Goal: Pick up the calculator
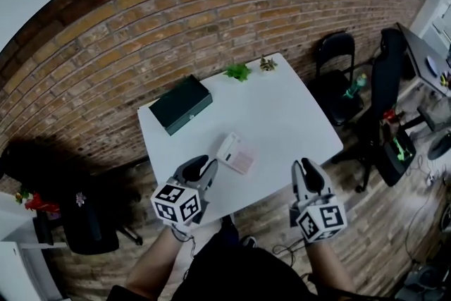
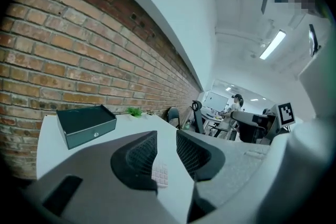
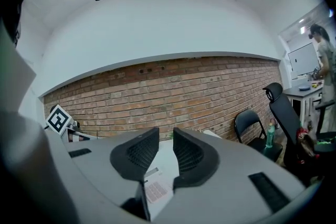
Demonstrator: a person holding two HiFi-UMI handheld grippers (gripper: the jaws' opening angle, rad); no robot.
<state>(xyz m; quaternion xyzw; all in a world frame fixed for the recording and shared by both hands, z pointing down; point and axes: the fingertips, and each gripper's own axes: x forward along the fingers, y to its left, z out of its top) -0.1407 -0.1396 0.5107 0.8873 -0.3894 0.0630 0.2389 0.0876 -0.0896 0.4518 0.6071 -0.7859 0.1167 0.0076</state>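
The calculator, white with pinkish keys, lies flat near the front of the white table. My left gripper hovers just in front of it at the table's near edge, jaws apart with nothing between them. In the left gripper view the calculator shows through the gap of the left gripper, lying on the table beyond the tips. My right gripper hangs off the table's front right edge, open and empty. The right gripper view shows the calculator low between the jaws of the right gripper, untouched.
A dark green box sits at the table's back left. Two small plants stand at the far edge by the brick wall. Black chairs and a desk stand to the right. A person is far off in the room.
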